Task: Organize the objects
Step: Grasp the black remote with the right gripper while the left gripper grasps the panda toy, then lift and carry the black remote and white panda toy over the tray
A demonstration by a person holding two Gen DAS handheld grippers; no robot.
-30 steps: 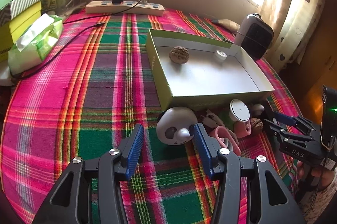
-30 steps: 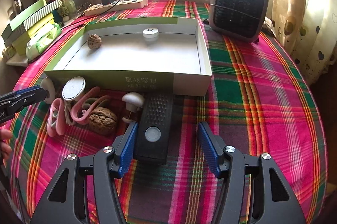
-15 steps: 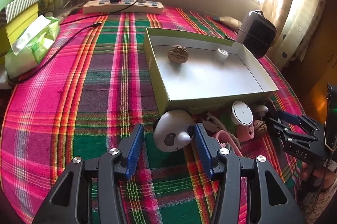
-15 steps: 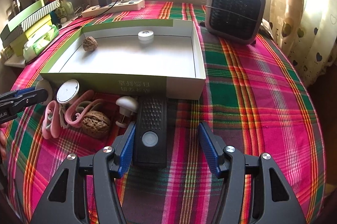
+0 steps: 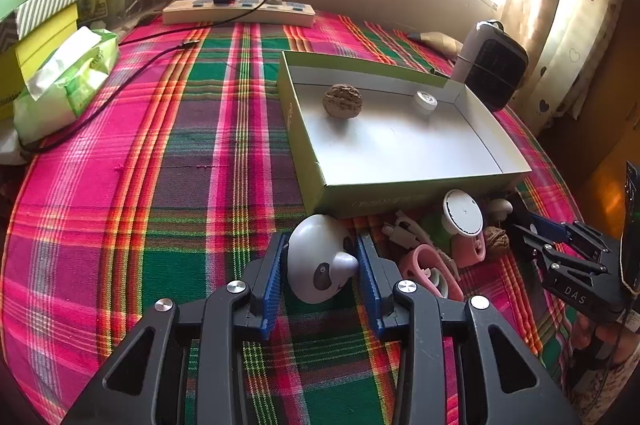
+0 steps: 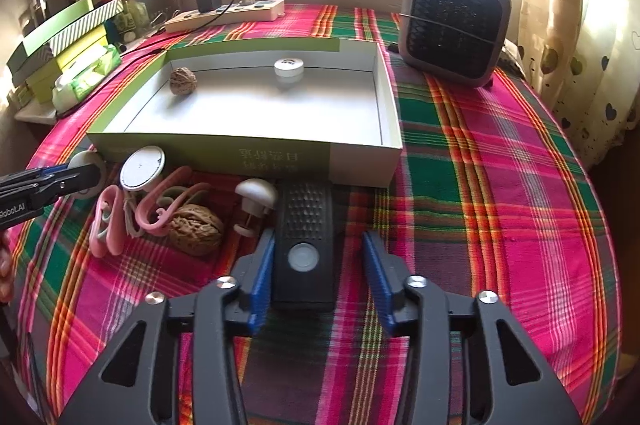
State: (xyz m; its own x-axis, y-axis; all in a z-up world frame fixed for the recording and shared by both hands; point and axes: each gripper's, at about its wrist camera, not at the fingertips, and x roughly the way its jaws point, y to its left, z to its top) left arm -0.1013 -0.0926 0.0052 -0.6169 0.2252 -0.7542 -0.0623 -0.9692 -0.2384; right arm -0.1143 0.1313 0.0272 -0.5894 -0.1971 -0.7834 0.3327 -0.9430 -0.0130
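Observation:
A white panda-faced round toy lies on the plaid cloth just before the green box. My left gripper is closing on it, and both blue pads touch its sides. A black remote-like device lies between the closing jaws of my right gripper. The left pad is against it, while a gap remains at the right pad. Inside the box sit a walnut and a white cap. The right gripper shows at the left wrist view's right edge.
Between the grippers lie a second walnut, pink clips, a white disc and a white mushroom piece. A small heater stands back right. A power strip and a tissue pack lie far left.
Both pairs of jaws have narrowed. The left pads now meet the panda toy, and the right pads stand closer to the black device. Neither hand has shifted.

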